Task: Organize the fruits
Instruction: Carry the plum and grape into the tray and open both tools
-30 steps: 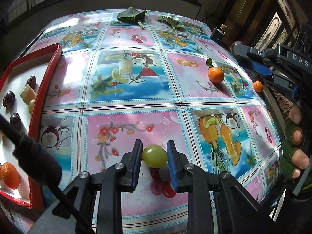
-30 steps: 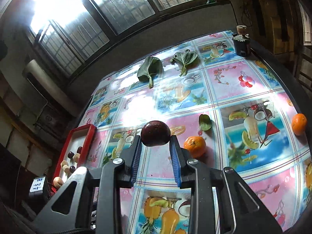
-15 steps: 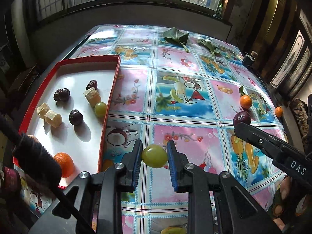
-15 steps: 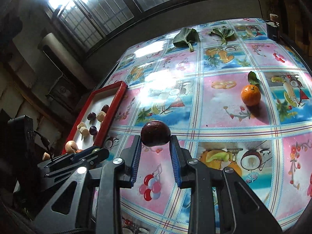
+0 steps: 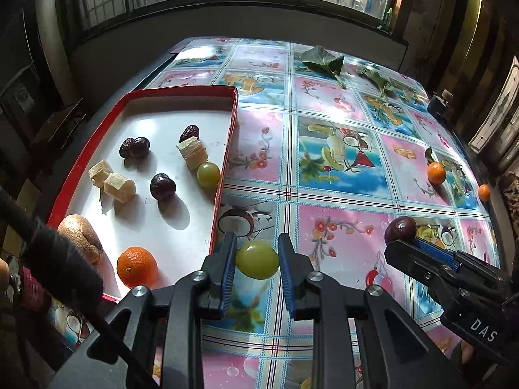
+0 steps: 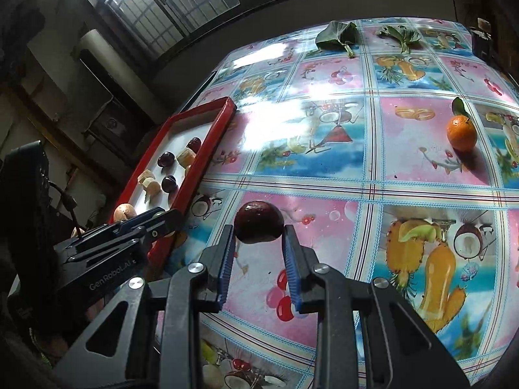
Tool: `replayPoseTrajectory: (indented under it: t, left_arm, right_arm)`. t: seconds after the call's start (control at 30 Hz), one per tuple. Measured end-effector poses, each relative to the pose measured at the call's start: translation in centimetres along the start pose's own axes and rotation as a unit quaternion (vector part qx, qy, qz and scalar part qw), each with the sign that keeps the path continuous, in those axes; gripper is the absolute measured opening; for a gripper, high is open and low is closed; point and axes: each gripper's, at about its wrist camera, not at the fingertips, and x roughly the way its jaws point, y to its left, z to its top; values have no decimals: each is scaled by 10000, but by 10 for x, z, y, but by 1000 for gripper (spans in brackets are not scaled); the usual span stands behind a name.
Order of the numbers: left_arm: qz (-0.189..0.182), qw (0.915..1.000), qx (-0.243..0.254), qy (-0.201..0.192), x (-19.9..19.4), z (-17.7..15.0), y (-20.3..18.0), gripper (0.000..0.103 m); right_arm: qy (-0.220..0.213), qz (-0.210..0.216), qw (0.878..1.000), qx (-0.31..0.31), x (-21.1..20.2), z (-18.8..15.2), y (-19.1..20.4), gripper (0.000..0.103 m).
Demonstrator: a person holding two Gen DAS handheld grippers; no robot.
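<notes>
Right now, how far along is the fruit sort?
Done: red tray already holds plums, a grape, an orange and cut pieces. In hand: left gripper grips a green grape, right gripper a dark plum. Left: two oranges on the table.

Daylight enters through the barred windows (image 6: 168, 9) at top of frame; room corners are dim, nearly black. Strong white glare on the glossy tablecloth (image 6: 285, 110) at centre of the right wrist view, milder at upper centre of the left. Fruit in the red tray (image 5: 223, 168) casts hard shadows toward the lower right. Heavy fisheye bending at edges; focus sharp.
</notes>
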Motion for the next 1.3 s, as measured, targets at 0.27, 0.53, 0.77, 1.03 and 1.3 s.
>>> replayPoseTrajectory:
  t: [0.27, 0.53, 0.77, 1.03, 1.3]
  left_arm:
    - [-14, 10000, -80, 3, -1, -1, 8, 25]
    - [-6, 9999, -168, -10, -2, -2, 17, 25]
    - [-50, 9995, -302, 39, 0, -3, 30, 25]
    - [59, 9973, -727, -29, -2, 10, 73, 25]
    - [317, 9932, -1120, -74, -2, 22, 116, 25]
  right_arm:
    - [104, -10, 9999, -66, 6, -4, 8, 31]
    - [210, -32, 9997, -136, 12, -8, 18, 31]
    - [301, -48, 9993, -232, 19, -9, 28, 31]
    - [407, 7, 9984, -400, 35, 1, 44, 31]
    - [379, 175, 9975, -574, 57, 28, 67, 31]
